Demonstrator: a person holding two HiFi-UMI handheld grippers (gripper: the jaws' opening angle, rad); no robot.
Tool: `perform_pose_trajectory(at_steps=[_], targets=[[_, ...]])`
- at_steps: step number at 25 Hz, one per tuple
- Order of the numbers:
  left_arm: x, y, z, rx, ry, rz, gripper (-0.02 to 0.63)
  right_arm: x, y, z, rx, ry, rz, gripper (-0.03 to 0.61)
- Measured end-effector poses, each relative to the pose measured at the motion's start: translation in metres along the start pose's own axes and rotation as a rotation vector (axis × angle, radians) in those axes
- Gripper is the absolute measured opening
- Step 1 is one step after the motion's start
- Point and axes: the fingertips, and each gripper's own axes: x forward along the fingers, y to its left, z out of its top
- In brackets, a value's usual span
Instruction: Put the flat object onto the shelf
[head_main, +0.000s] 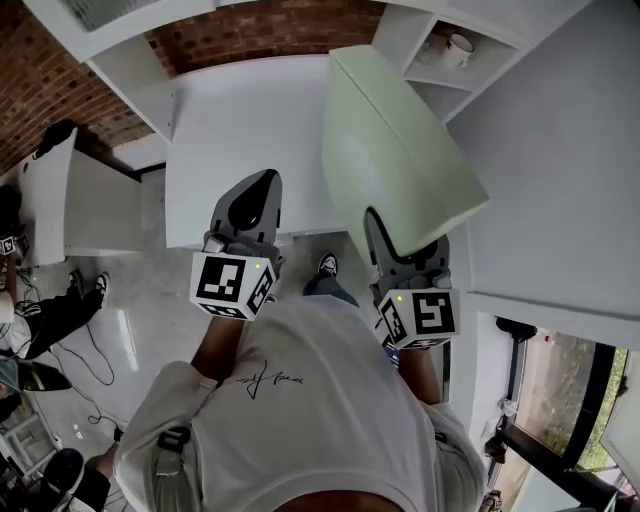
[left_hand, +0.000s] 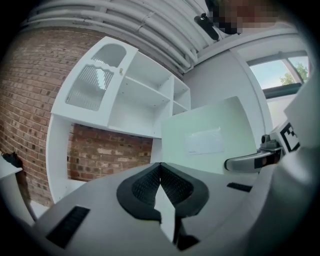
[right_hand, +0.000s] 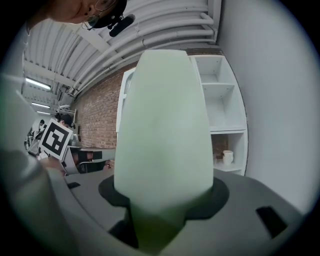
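**Right gripper holds the flat board, shelf still ahead**

Right gripper (head_main: 408, 262) is clamped on the lower edge of the pale green board (head_main: 395, 150), which stands up off the jaws in the air over the right edge of the white counter (head_main: 245, 130). The board looks stiff, light and smooth, so it is likely to pivot in a one-edge pinch. A deeper bite near mid-edge seems safest. Left gripper (left_hand: 160, 172) is empty, jaws pressed together. White shelves (head_main: 440, 75) holding a cup (head_main: 460, 47) lie beyond the counter's far right corner.

Grippers: two, the left gripper (head_main: 262, 185) and the right gripper (head_main: 378, 228)
Boards: one pale green flat board (head_main: 395, 150)
Mugs: one white mug (head_main: 460, 47)
Benches: one white bench (head_main: 240, 130)
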Motion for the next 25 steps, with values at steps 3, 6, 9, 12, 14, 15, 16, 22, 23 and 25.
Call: perform_pose_trajectory(at_steps=[3, 6, 9, 12, 14, 15, 16, 22, 23, 25], targets=[[0.025, -0.007, 0.001, -0.003, -0.004, 0.027, 0.014, 0.014, -0.026, -0.001, 0.000, -0.001, 0.046, 0.268], [0.044, -0.012, 0.000, -0.008, -0.006, 0.072, 0.014, 0.027, -0.047, -0.002, -0.007, -0.003, 0.103, 0.268], [0.063, -0.017, 0.000, -0.008, -0.008, 0.112, 0.014, 0.040, -0.066, -0.002, -0.009, -0.001, 0.154, 0.268], [0.076, -0.026, -0.002, -0.020, 0.002, 0.134, 0.014, 0.049, -0.079, 0.000, 0.020, 0.007, 0.200, 0.268], [0.083, -0.033, -0.005, -0.025, 0.010, 0.136, 0.014, 0.052, -0.084, 0.004, 0.043, -0.004, 0.227, 0.268], [0.086, -0.035, -0.006, -0.027, 0.013, 0.138, 0.014, 0.054, -0.086, 0.006, 0.049, -0.010, 0.236, 0.268], [0.088, -0.035, -0.006, -0.029, 0.014, 0.142, 0.014, 0.057, -0.087, 0.008, 0.050, -0.013, 0.244, 0.268], [0.093, -0.021, 0.007, -0.017, -0.018, 0.178, 0.014, 0.068, -0.087, 0.005, 0.036, 0.010, 0.259, 0.268], [0.093, -0.018, 0.008, -0.018, -0.023, 0.180, 0.014, 0.068, -0.087, 0.006, 0.035, 0.013, 0.258, 0.268], [0.095, -0.013, 0.012, -0.016, -0.030, 0.180, 0.014, 0.068, -0.088, 0.009, 0.024, 0.010, 0.252, 0.268]])
